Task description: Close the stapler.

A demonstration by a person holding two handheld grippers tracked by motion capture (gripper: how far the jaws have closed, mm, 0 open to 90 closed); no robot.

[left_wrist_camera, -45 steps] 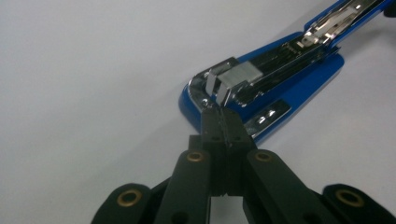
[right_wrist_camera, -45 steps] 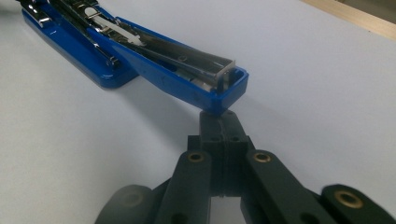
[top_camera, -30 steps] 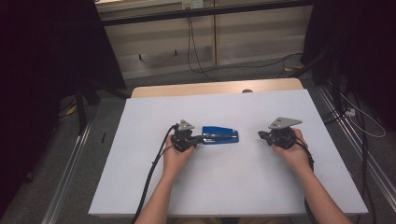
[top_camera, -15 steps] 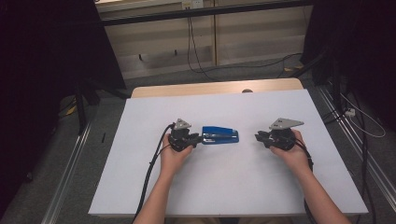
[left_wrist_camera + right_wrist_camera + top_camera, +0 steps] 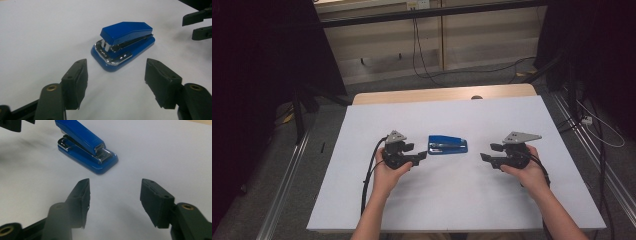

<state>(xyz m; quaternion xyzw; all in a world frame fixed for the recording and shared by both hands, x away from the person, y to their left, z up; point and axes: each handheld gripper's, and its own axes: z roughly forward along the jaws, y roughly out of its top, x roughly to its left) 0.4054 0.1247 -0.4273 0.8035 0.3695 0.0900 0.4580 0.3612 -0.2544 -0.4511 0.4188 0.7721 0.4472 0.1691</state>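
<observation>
Both jaws have just been opening: left hand-held gripper [image 5: 416, 152] backed off the blue stapler [image 5: 447, 145], right hand-held gripper [image 5: 488, 152] spread too. Nothing sits between either pair. Stapler lies mid-bench [image 5: 452, 200], between them.

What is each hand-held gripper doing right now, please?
Left hand-held gripper: open, jaws just been opening, holding nothing; stapler lies ahead.
Right hand-held gripper: open, jaws just been opening, holding nothing.

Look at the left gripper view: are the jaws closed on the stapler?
No: the stapler lies on the table ahead of the left gripper, whose jaws stand apart with nothing between them.
</observation>
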